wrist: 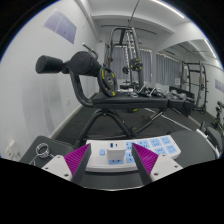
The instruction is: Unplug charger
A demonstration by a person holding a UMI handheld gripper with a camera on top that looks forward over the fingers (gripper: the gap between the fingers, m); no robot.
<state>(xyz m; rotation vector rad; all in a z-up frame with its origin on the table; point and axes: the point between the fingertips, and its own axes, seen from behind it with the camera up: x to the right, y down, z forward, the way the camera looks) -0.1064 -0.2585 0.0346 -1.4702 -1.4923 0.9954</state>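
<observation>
A white cube charger (113,152) is plugged upright into a white power strip (128,160) that lies on a dark surface. The strip has a blue button (102,153) left of the charger and blue markings on its right part. My gripper (112,166) is open, its magenta pads (72,161) on either side of the strip. The charger stands between the fingers, with a gap on each side. I cannot tell whether the pads touch the strip's ends.
A black exercise machine with a padded seat (58,65) and a flat bench (112,99) stands just beyond the strip. A cable rack (125,48) and more gym machines (190,85) are further back. A thin white cable (40,151) lies left of the fingers.
</observation>
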